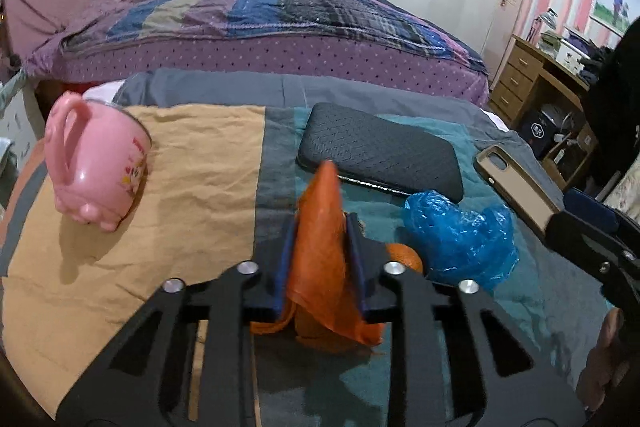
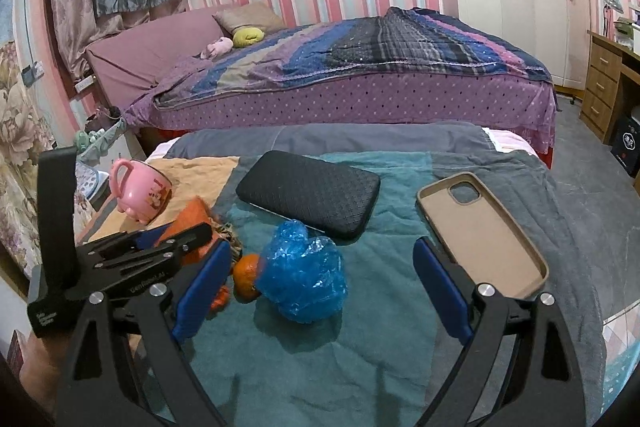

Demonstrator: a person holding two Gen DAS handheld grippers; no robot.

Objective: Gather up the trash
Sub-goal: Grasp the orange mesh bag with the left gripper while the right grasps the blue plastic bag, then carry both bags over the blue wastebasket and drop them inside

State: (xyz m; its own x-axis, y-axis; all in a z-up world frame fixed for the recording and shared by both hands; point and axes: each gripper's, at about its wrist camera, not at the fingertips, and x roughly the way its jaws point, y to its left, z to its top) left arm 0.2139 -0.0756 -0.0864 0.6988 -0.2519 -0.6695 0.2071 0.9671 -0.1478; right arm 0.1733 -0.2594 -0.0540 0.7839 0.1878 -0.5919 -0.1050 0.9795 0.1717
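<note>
Left claw [image 1: 320, 247] pinching orange net/mesh scrap [image 1: 320, 227], pads pressed on it both sides, scrap sticking up past the tips and hanging out below. Right claw [image 2: 320, 291] spread wide, nothing between pads, hovering over the bed surface.

Trash locs: crumpled blue plastic bag [image 2: 304, 275] dead ahead of right claw, between its fingers' line, touching small orange fruit/peel [image 2: 247, 277] just off its left finger. From left claw, blue bag just to the right and slightly fwd; fruit bit tucked right beside right pad. More orange scraps under/behind left claw, partly hidden.

Step in hand, judged: secure net scrap w/ left, line up right on blue bag. To do well: keep left pinch firm, lift straight up so loose mesh doesn't snag bedding; bring right claw down over bag's bulk, close slow since thin plastic likely squashes and slips. Avoid the non-trash: black textured case [image 2: 310, 201] just beyond bag, tan phone case [image 2: 486, 235] near right finger, pink mug [image 1: 94, 163] tipped on its side well left of left claw.

Surface: soft blanket [image 2: 380, 327], teal/grey/tan patches, wrinkled; will give under pressure, easy to pinch fabric by mistake. Room: second bed w/ purple striped quilt [image 2: 360, 55] beyond, pink striped wallpaper, white wardrobe, wooden desk far right.
</note>
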